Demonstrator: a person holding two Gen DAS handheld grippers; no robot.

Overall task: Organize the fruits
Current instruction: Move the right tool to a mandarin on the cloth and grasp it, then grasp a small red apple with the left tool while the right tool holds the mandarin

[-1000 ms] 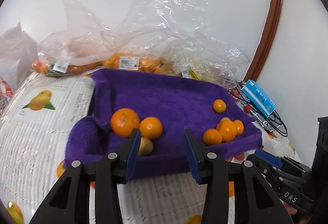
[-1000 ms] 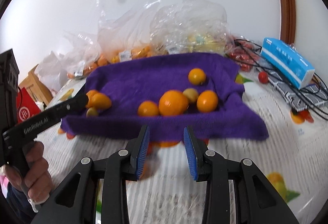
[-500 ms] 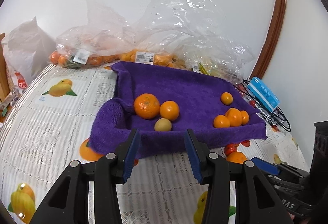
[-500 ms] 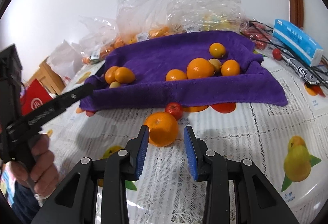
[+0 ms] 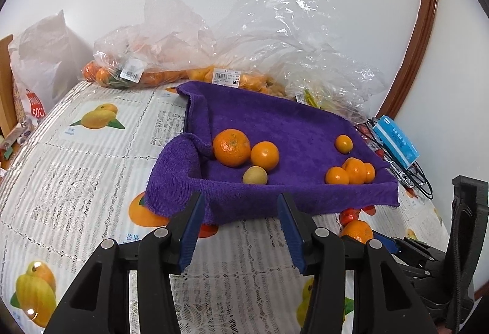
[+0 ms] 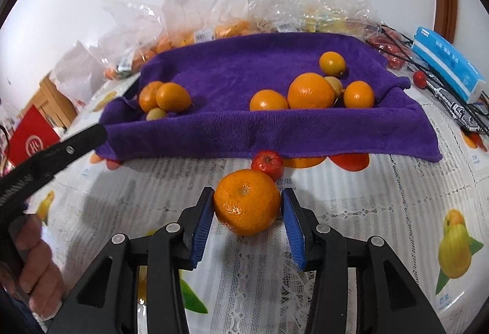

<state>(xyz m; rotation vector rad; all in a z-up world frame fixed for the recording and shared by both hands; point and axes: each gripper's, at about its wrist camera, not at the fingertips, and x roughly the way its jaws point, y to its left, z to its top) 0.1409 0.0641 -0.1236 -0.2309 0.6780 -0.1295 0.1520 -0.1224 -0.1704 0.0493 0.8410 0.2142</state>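
Observation:
A purple towel-lined tray (image 5: 275, 126) holds a big orange (image 5: 231, 147), a smaller one (image 5: 264, 155), a yellowish fruit (image 5: 255, 175) and a cluster of small oranges (image 5: 351, 171). My left gripper (image 5: 240, 202) hovers before the tray's near edge, its jaws opening with nothing between them. On the tablecloth in front of the tray (image 6: 275, 132) lies a loose orange (image 6: 247, 201) with a small red fruit (image 6: 268, 163) just behind it. My right gripper (image 6: 247, 193) straddles that orange, its jaws opening, the pads close beside it without pressing.
Clear plastic bags of fruit (image 5: 183, 59) line the wall behind the tray. A blue box (image 6: 446, 65) and black cables lie at the right. A red bag (image 6: 30, 141) stands at the left. A hand (image 6: 33, 266) holds the left gripper's handle.
My right gripper has dropped toward the loose orange, and its jaws have widened around it. The left gripper has drawn back from the tray, its jaws slightly wider.

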